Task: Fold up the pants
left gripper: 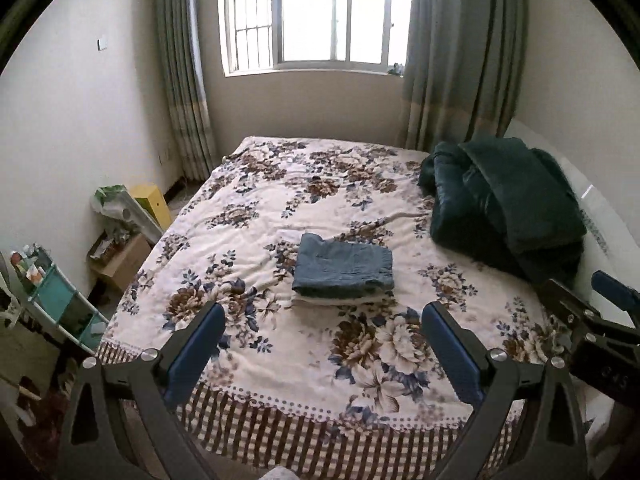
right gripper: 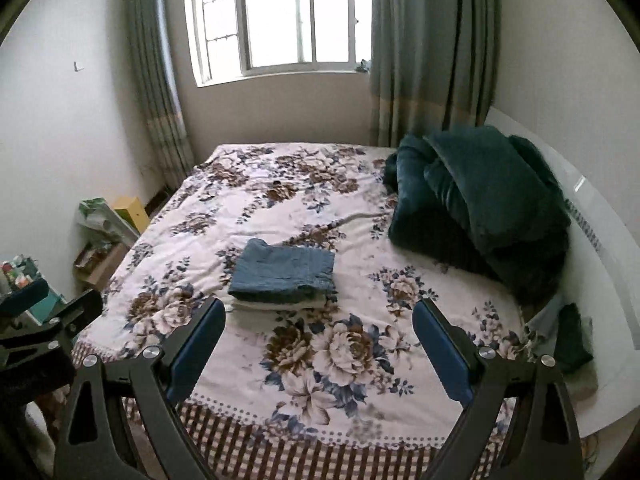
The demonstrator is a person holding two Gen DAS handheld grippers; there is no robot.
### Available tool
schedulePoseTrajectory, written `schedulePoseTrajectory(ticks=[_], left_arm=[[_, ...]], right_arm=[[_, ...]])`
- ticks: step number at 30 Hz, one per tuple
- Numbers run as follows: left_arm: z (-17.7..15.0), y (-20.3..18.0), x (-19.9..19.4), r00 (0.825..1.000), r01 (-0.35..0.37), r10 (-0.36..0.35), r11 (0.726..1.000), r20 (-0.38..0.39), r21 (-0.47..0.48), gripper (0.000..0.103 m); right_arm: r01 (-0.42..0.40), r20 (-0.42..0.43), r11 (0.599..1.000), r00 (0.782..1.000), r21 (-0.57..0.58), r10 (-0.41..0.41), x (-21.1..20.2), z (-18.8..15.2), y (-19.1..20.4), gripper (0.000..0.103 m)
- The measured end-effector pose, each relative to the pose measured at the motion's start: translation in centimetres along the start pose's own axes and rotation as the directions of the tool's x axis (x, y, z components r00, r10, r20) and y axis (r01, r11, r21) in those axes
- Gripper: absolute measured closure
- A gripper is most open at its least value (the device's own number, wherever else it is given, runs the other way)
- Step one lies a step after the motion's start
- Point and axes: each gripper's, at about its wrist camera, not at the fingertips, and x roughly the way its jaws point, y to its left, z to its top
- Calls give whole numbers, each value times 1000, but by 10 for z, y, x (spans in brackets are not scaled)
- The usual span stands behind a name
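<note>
Blue-padded fingers of the left gripper (left gripper: 322, 322) are standing wide apart and gripping nothing, hovering over the bed's (left gripper: 280, 360) near edge; the right gripper (right gripper: 320, 320) is doing likewise beside it. Beyond both, the blue pants (left gripper: 344, 269) are lying folded atop a pale garment (left gripper: 340, 300) mid-bed. Farther right, a dark green quilt (left gripper: 508, 204) is sitting heaped.
</note>
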Motion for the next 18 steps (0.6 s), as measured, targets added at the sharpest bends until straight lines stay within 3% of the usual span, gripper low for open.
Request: schedulePoseTrajectory(ticks=[10,18], left_arm=[[-6,8,-59,998,-3,3,1000,57,8,2],[-6,18,-63,997,-11,12,1000,72,-8,2]], right_arm=[[0,69,999,998,-41,3,-91,-5,25,6],[-8,63,1000,998,-23,9,-98,-1,26,2]])
